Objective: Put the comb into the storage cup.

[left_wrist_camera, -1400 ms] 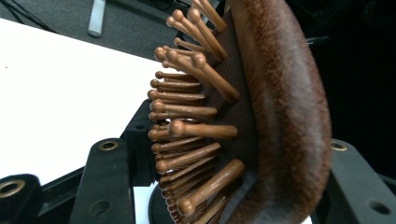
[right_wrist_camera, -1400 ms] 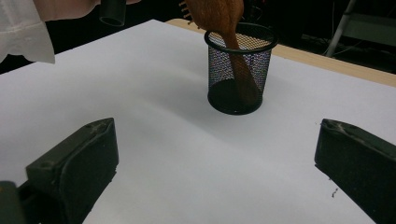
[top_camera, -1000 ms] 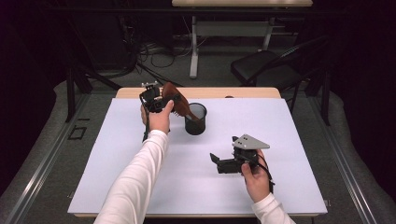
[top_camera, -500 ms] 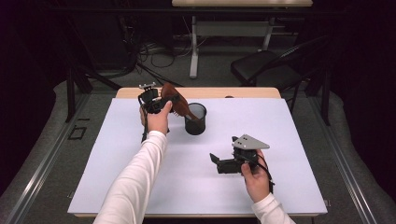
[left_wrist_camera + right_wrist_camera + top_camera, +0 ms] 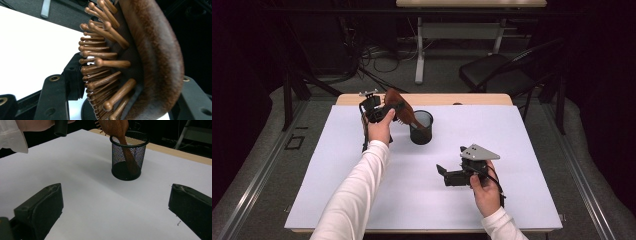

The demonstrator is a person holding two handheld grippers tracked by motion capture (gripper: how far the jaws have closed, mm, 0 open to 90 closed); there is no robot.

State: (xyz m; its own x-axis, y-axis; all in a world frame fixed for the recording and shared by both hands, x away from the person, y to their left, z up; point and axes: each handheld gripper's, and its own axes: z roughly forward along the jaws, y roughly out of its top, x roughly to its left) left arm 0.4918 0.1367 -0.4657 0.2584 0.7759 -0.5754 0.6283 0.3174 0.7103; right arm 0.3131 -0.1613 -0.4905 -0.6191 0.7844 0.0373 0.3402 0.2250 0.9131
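Wooden hairbrush point(image 5: 398, 107) is standing handle-down in the black mesh pen cup point(image 5: 421, 128) near the table's point(image 5: 532, 165) far edge, head leaning out over the rim. Left gripper point(image 5: 388, 111) is clamping the head, one jaw against the bristle pins point(image 5: 100, 62), the other on the smooth back; its jaws have just been easing apart. Stiff, light, likely slick on the back; pins are giving uneven purchase. Right gripper point(image 5: 443, 172) is resting wide open, empty, toward the near right.
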